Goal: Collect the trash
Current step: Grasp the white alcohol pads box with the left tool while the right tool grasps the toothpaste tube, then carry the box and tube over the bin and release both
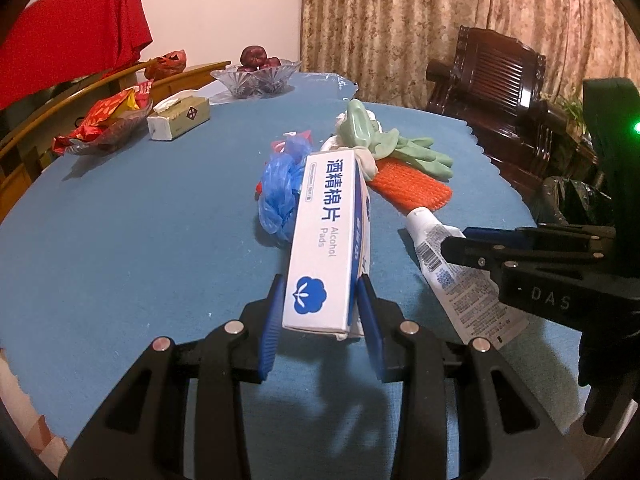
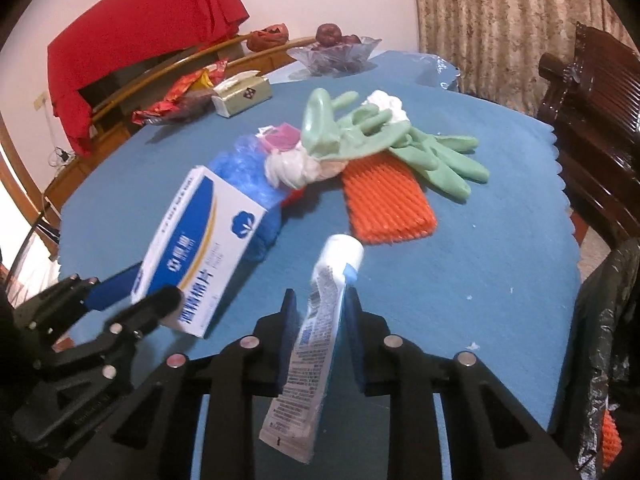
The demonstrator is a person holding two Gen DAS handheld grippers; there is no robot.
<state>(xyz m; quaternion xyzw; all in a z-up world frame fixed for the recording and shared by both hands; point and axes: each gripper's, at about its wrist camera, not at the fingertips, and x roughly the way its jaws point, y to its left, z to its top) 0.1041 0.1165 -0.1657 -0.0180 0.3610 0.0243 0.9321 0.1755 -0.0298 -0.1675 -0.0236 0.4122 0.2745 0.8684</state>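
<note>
A white and blue box of alcohol pads (image 1: 324, 232) is held up off the blue tablecloth (image 1: 120, 240), with my left gripper (image 1: 320, 284) shut on its near end. The right wrist view shows the same box (image 2: 200, 240) at the left in the left gripper (image 2: 132, 292). A white toothpaste tube (image 2: 320, 340) runs between the blue pads of my right gripper (image 2: 318, 296), which press on both its sides. In the left wrist view the right gripper (image 1: 452, 240) reaches in from the right over the tube (image 1: 452, 280).
Beyond the box lie a crumpled blue plastic bag (image 1: 280, 192), green rubber gloves (image 1: 384, 140) and an orange ribbed mat (image 1: 408, 184). A tissue box (image 1: 180, 118), snack wrappers (image 1: 104, 120) and a glass fruit bowl (image 1: 256, 76) sit farther back. A black trash bag (image 2: 608, 340) hangs off the table's right edge.
</note>
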